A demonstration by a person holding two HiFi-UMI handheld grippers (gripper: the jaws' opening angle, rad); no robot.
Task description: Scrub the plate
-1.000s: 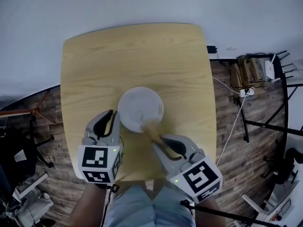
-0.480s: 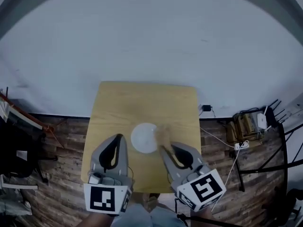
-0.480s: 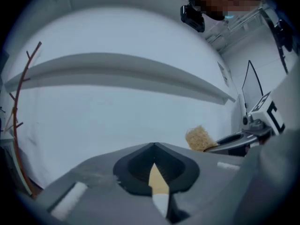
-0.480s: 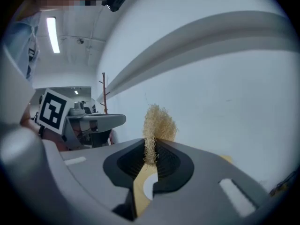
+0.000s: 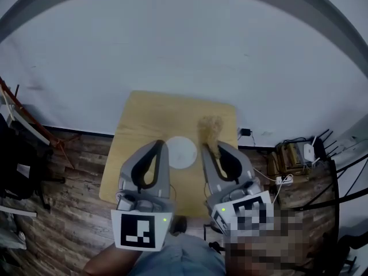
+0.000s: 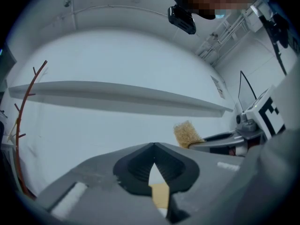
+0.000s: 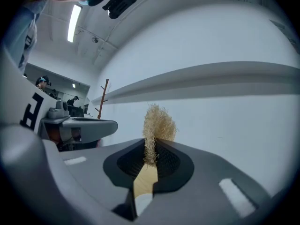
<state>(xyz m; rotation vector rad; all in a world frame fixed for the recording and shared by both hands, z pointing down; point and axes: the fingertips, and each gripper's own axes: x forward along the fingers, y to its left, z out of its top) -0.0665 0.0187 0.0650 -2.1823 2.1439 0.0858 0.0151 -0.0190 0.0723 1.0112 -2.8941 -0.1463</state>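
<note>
In the head view a white plate point(image 5: 180, 152) lies on the small wooden table point(image 5: 138, 125) far below. Both grippers are held high above it. My right gripper point(image 5: 211, 149) is shut on a straw-coloured scrubber point(image 5: 211, 128), whose bristly tuft sticks out past the jaw tips over the table's right side. In the right gripper view the scrubber point(image 7: 158, 125) stands up from between the pads of my right gripper point(image 7: 150, 154). My left gripper point(image 5: 160, 146) is shut with nothing in it. The left gripper view shows my left gripper point(image 6: 153, 147) facing the white wall, with the scrubber point(image 6: 187, 133) off to its right.
A white wall fills the far side. On the plank floor to the right of the table sit a wooden crate and cables point(image 5: 293, 154). Dark stands point(image 5: 17, 154) crowd the left. A thin red pole point(image 6: 23, 121) rises at the left of the left gripper view.
Both grippers have risen well clear of the plate. The scrubber has left the plate and moved up and to the right. The table looks smaller and farther away.
</note>
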